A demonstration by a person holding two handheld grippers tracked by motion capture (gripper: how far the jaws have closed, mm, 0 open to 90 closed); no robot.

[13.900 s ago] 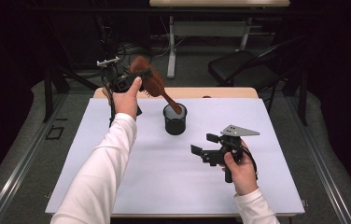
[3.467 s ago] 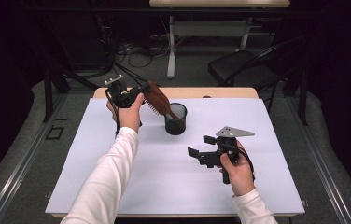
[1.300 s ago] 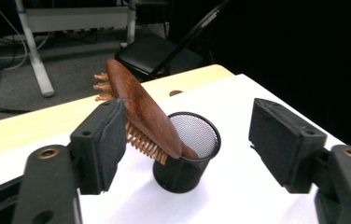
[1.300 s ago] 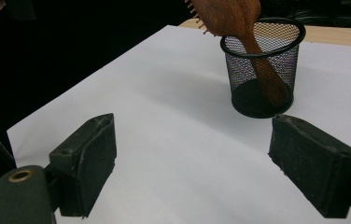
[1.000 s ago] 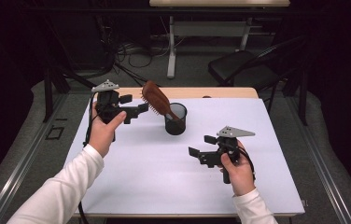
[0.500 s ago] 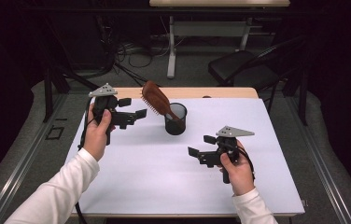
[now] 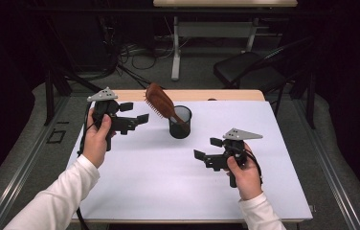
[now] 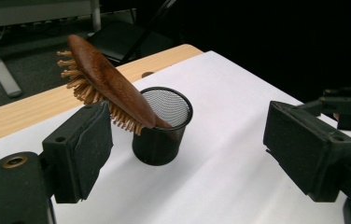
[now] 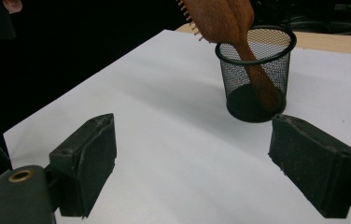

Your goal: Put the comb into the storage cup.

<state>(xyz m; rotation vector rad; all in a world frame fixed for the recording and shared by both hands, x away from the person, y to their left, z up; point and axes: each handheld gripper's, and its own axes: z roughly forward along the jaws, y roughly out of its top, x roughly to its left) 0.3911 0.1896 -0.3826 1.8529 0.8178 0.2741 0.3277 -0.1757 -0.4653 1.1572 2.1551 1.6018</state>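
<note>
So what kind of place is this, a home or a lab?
Probably a lab or workshop: a white-covered table, loose cables on the carpet beyond it, another desk's legs and a black chair.

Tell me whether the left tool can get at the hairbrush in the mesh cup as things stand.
Probably yes. The left tool is open and aimed at the hairbrush, whose head leans out of the mesh cup towards it, with nothing between them.

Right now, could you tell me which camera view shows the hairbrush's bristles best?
The left gripper view: the hairbrush leans from the mesh cup, its bristles plainly visible underneath. The right gripper view crops the head, showing few bristles, but shows the handle inside the cup. The high view shows them small.
</note>
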